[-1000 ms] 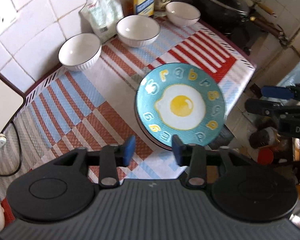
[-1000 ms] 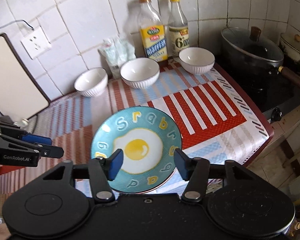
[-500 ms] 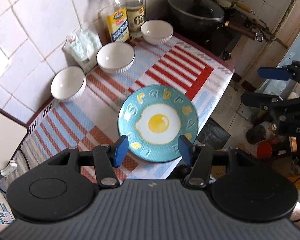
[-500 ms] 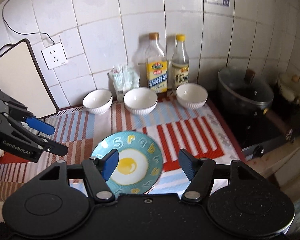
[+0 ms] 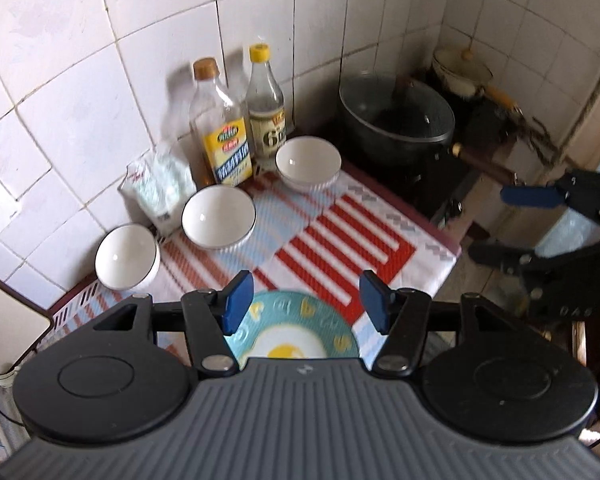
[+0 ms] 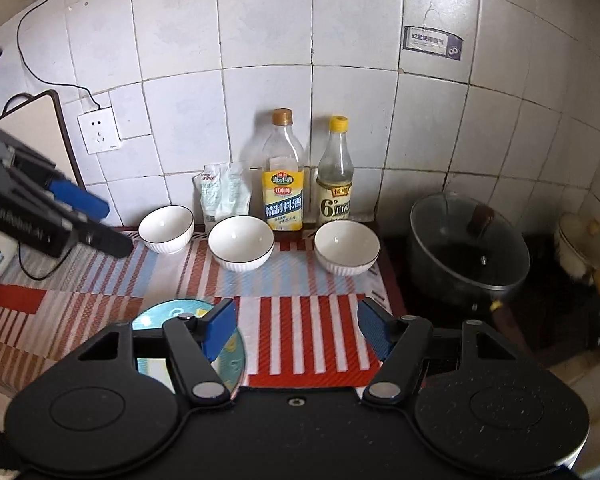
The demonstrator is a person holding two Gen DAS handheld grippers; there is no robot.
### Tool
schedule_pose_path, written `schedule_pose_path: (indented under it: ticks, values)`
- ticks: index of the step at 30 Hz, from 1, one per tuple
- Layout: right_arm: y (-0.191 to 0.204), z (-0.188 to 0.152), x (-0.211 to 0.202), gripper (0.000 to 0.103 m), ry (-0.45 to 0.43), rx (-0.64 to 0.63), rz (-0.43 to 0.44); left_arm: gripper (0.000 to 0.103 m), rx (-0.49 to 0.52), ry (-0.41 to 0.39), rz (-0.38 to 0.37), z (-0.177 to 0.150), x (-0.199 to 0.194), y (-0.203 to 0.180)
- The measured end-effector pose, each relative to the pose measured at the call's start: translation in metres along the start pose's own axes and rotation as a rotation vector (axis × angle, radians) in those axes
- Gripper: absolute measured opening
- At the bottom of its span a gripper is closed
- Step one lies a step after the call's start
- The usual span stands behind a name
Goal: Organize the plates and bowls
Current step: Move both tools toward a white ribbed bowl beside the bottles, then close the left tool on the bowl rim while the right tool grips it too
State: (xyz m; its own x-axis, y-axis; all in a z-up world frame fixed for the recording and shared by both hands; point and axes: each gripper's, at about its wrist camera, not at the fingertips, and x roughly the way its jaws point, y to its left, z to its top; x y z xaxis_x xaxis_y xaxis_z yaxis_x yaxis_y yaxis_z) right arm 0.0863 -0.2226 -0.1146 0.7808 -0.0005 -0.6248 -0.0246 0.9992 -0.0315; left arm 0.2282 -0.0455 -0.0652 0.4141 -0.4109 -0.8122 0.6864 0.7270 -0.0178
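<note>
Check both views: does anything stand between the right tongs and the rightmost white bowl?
Nothing visible does. Between the right tongs and the rightmost bowl lies only bare striped cloth; the blue plate sits off to the left.

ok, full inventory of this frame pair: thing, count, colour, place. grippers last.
bowls: 3, white, in a row at the back of the mat
plate: 1, teal with fried-egg print, front of the mat
mat: 1, red, blue and white stripes, covers the counter
bottles: 2, clear with yellow caps, against the wall
bag: 1, white, left of the bottles
pot: 1, dark with glass lid, on the stove
small pot: 1, cream, far right
wall socket: 1, white
left gripper: jaws open, empty
right gripper: jaws open, empty
</note>
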Motion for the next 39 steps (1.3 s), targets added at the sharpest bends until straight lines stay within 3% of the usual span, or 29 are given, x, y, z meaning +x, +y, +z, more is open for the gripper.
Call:
schedule_pose_path:
  ticks: [4,10,14,21,27,32,35,39]
  values:
    - [-0.018,0.002,0.021,0.072,0.0,-0.033,0.014,0.058,-0.044,-0.023,0.008,0.014,0.023,-0.002]
    - [-0.041,0.001,0.066,0.072,-0.021,-0.053,0.074,0.058,-0.16,-0.06,-0.043,0.032,0.07,0.007]
    - [-0.05,-0.003,0.105,0.072,-0.014,-0.067,0.078,0.058,-0.214,-0.075,-0.025,0.035,0.108,0.009]
    - [-0.055,-0.014,0.168,0.072,-0.01,-0.14,0.077,0.056,-0.322,-0.062,-0.06,0.033,0.179,0.013]
    - [-0.07,-0.018,0.22,0.073,0.004,-0.125,0.069,0.054,-0.362,-0.052,-0.046,0.042,0.227,0.014]
    - [-0.08,-0.022,0.262,0.075,0.072,-0.128,0.059,0.049,-0.275,-0.093,0.014,0.055,0.257,-0.002]
    - [-0.084,-0.023,0.281,0.076,0.077,-0.104,0.064,0.049,-0.335,-0.082,-0.006,0.061,0.277,0.002]
    - [-0.089,-0.026,0.304,0.093,0.054,-0.089,0.054,0.049,-0.422,-0.039,-0.008,0.063,0.305,0.016]
